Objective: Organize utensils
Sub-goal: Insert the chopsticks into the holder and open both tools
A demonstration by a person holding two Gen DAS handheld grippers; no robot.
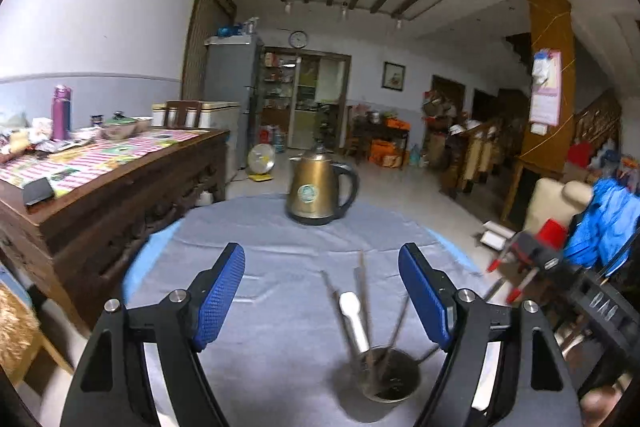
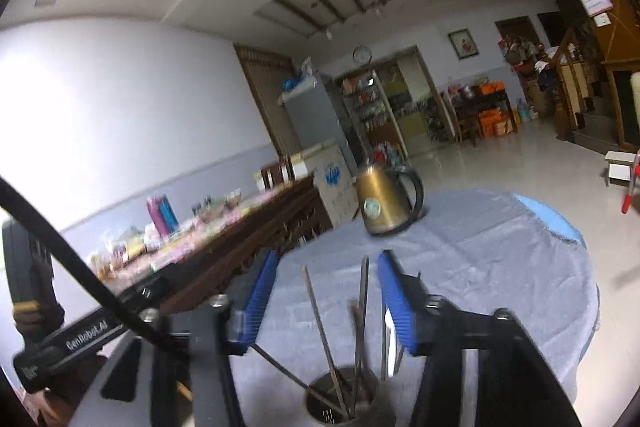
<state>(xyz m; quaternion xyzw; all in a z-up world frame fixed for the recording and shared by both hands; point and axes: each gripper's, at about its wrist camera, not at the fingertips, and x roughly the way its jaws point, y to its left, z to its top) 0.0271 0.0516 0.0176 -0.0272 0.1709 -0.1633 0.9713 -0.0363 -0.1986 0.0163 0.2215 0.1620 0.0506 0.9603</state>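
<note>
A metal utensil cup (image 1: 390, 375) stands on the grey-clothed round table (image 1: 280, 227). In it stand several metal chopsticks (image 1: 362, 279) and a white spoon (image 1: 354, 319). My left gripper (image 1: 322, 291) is open and empty, above and just behind the cup. In the right wrist view the same cup (image 2: 344, 401) with its chopsticks (image 2: 320, 319) sits below my right gripper (image 2: 326, 301), which is open and empty with the chopstick tips between its blue pads (image 2: 394, 303). The right gripper body shows at the right edge of the left wrist view (image 1: 532, 261).
A gold electric kettle (image 1: 320, 187) stands at the table's far side. A dark wooden sideboard (image 1: 108, 195) with bottles and clutter is to the left. A chair with a blue garment (image 1: 608, 223) is to the right. The table's edge curves close on both sides.
</note>
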